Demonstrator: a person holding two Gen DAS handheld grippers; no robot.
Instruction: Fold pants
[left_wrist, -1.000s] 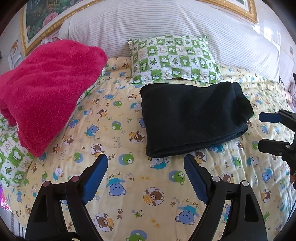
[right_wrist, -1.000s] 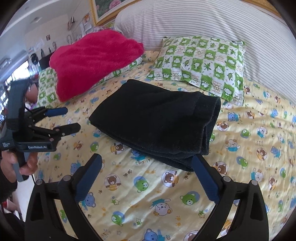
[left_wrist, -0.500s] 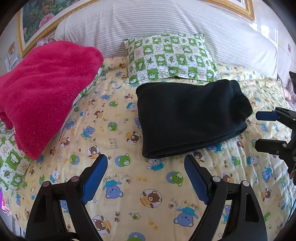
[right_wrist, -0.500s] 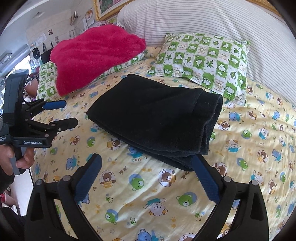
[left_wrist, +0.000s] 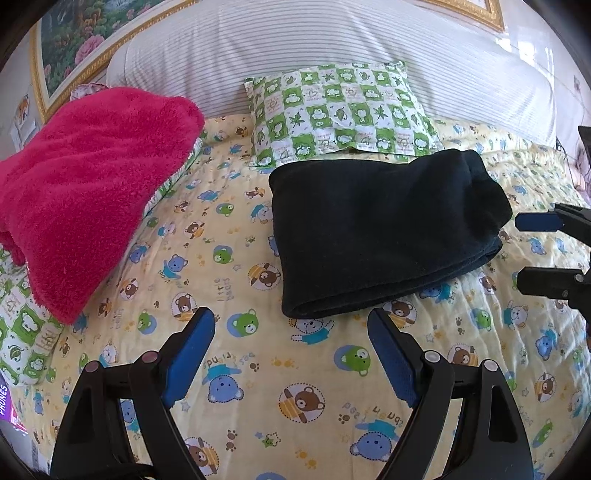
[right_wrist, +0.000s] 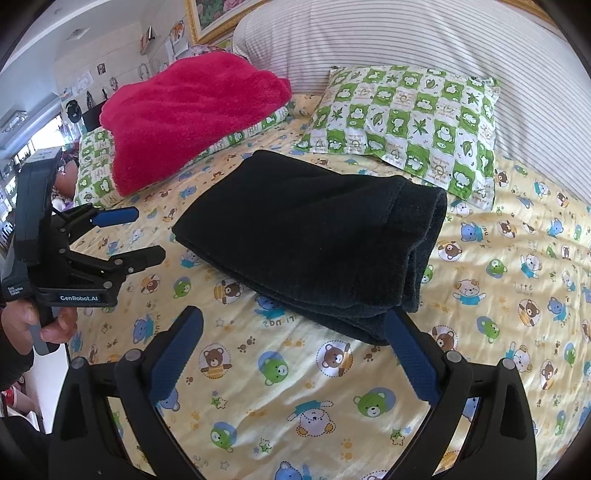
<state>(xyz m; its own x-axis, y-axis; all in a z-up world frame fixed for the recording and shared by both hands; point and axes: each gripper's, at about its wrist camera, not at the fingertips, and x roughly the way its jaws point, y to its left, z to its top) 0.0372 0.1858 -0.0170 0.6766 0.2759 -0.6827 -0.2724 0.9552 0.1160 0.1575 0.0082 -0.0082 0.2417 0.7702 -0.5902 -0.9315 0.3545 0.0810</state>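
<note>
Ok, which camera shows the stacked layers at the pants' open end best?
The right wrist view: the folded pants turn their layered end toward it. The left wrist view shows mostly the flat top and rounded fold.

"GenRobot.AI" on left gripper (right_wrist: 146, 236); perhaps "little bears" on bedsheet (left_wrist: 236, 369).

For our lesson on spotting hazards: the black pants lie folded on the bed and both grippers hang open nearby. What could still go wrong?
1. The right gripper has one finger right at the edge of the pants; a careless move could snag and undo the fold.
2. The soft, rumpled bedsheet might let the stacked layers slump open.
</note>
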